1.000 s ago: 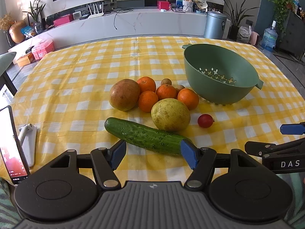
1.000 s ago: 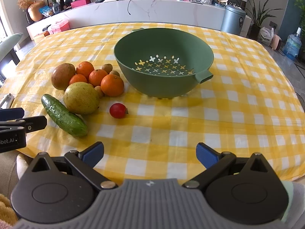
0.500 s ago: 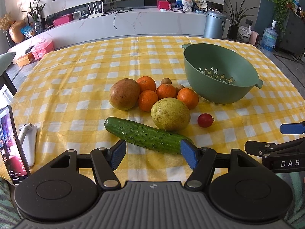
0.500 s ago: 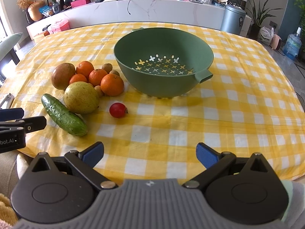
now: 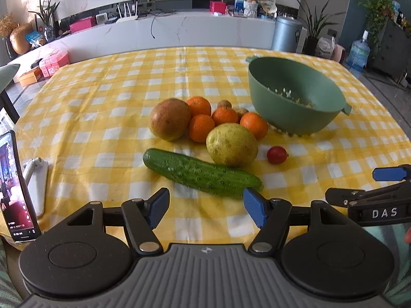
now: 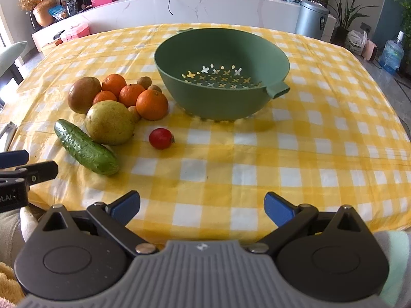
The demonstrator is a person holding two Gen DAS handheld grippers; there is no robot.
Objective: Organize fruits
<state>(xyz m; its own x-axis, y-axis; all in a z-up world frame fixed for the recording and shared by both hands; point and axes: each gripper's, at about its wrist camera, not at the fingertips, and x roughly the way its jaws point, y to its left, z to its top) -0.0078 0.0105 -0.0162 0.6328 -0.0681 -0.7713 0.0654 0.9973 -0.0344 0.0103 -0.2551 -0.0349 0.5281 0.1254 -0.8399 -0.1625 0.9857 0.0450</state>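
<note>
Both grippers, left and right, hover with fingers spread and empty, and grabbing the cucumber beside the colander could nudge the piled oranges rolling.

Bright daylight fills both views, and the pictures are sharp. The colander casts a soft shadow toward the camera on the bench. Fisheye distortion bends the edges, with dark corners.
</note>
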